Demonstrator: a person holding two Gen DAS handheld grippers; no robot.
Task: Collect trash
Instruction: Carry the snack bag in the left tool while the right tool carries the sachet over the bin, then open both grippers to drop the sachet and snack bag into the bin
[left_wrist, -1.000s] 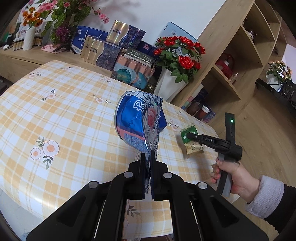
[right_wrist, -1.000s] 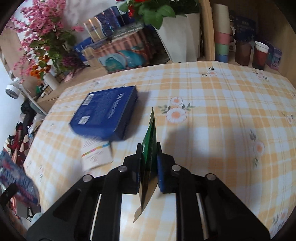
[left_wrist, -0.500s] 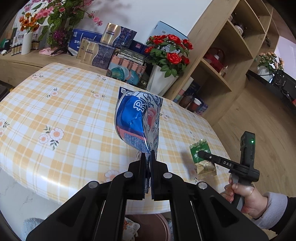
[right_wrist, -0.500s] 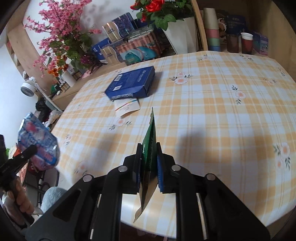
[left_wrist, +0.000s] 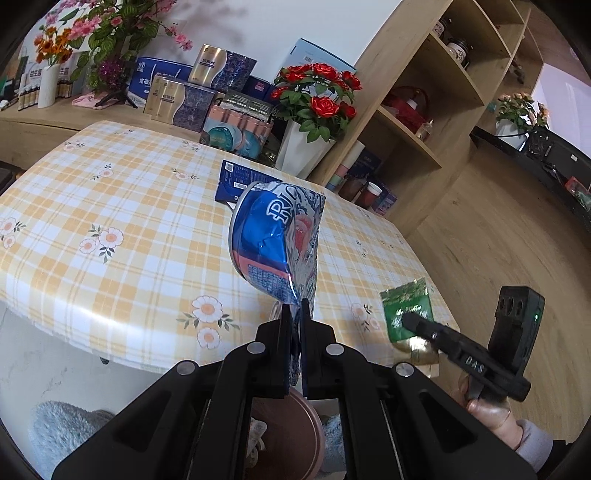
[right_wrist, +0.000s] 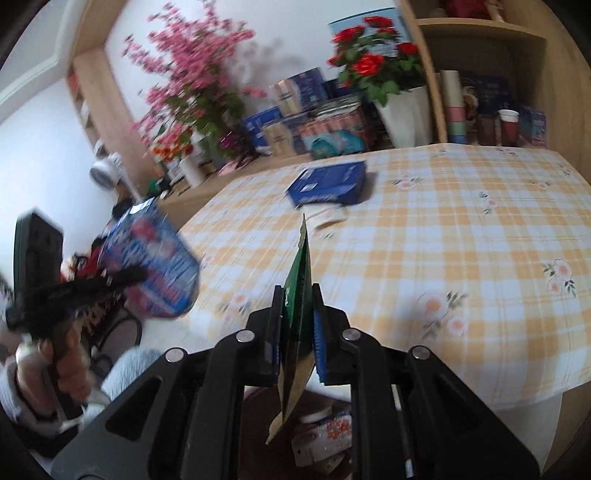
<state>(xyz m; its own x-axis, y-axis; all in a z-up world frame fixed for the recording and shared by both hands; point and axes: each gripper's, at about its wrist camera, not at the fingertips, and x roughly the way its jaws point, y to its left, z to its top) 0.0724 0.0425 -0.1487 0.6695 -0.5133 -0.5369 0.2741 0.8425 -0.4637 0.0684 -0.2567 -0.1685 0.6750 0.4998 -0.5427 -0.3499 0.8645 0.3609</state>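
My left gripper is shut on a crumpled blue and silver snack bag, held upright off the near edge of the checked table. In the right wrist view that bag appears blurred at the left, beside the left gripper. My right gripper is shut on a flat green packet seen edge-on; the left wrist view shows this packet face-on past the table's near right corner, pinched by the right gripper. A brown bin with trash inside sits on the floor below both grippers.
A dark blue box and a small white card lie on the table. A vase of red roses, stacked gift boxes and a wooden shelf unit stand behind it. A grey fluffy rug lies by the bin.
Both grippers have drawn back off the table toward its near edge, each keeping its trash. The bin has come into view below them.
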